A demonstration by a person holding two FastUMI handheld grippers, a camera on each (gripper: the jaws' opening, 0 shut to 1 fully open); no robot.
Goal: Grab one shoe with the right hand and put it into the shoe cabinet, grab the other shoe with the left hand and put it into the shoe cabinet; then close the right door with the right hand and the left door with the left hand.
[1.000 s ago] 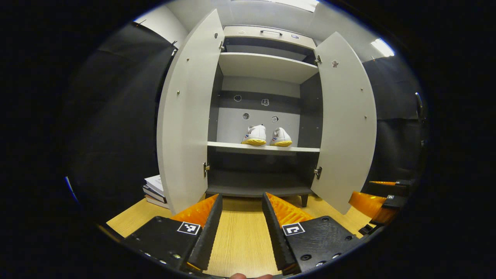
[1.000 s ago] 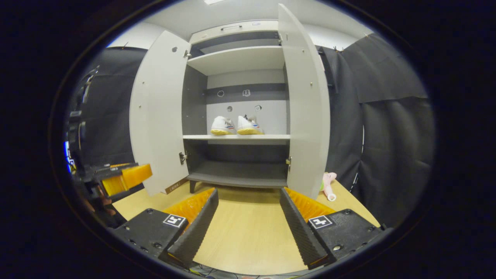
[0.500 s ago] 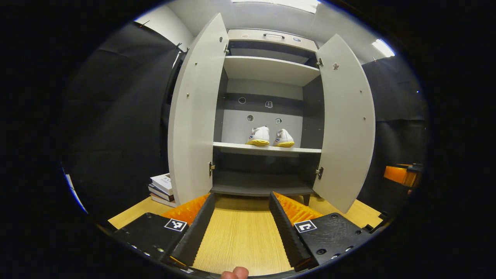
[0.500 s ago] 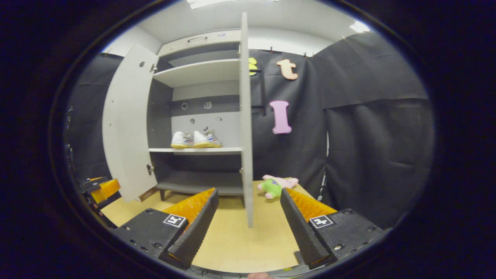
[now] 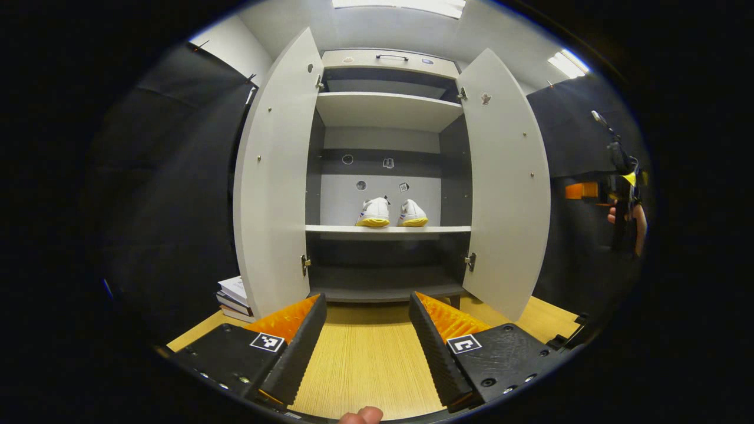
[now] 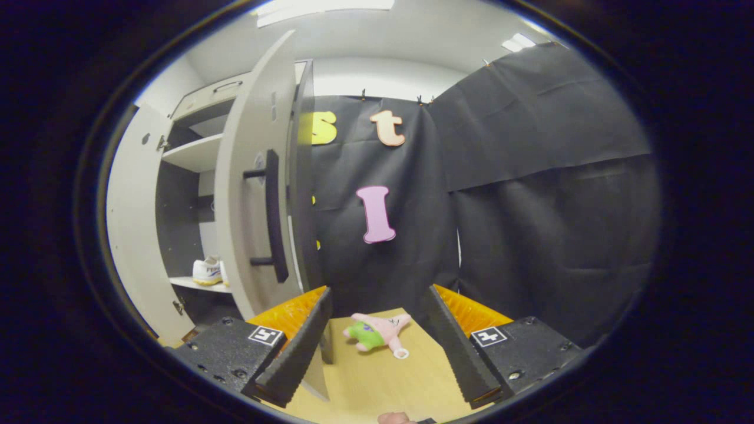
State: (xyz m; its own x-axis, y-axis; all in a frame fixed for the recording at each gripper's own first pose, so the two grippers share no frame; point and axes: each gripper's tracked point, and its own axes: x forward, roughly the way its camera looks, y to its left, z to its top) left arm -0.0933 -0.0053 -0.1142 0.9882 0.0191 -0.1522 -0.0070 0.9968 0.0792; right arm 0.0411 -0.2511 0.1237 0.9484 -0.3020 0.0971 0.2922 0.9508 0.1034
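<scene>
Two white shoes with yellow soles, one (image 5: pixel 373 212) beside the other (image 5: pixel 412 214), stand on the cabinet's middle shelf (image 5: pixel 386 229). Both grey doors hang open, the left door (image 5: pixel 272 176) and the right door (image 5: pixel 505 182). My left gripper (image 5: pixel 367 335) is open and empty over the wooden floor, facing the cabinet. In the right gripper view, the right door (image 6: pixel 250 206) shows its outer face with a dark bar handle (image 6: pixel 272 215) just left of my open, empty right gripper (image 6: pixel 377 333). One shoe (image 6: pixel 207 272) peeks out past the door. The right gripper (image 5: pixel 615 188) also appears far right, beyond the right door.
A stack of books (image 5: pixel 234 294) lies on the floor left of the cabinet. A pink and green plush toy (image 6: pixel 377 333) lies on the wooden floor (image 6: pixel 383 377) to the right of the cabinet. Black cloth walls close in on both sides.
My right gripper has swung right and moved round to the outer side of the right door, so its handle now faces it. The left gripper has barely shifted. Both shoes stay on the shelf.
</scene>
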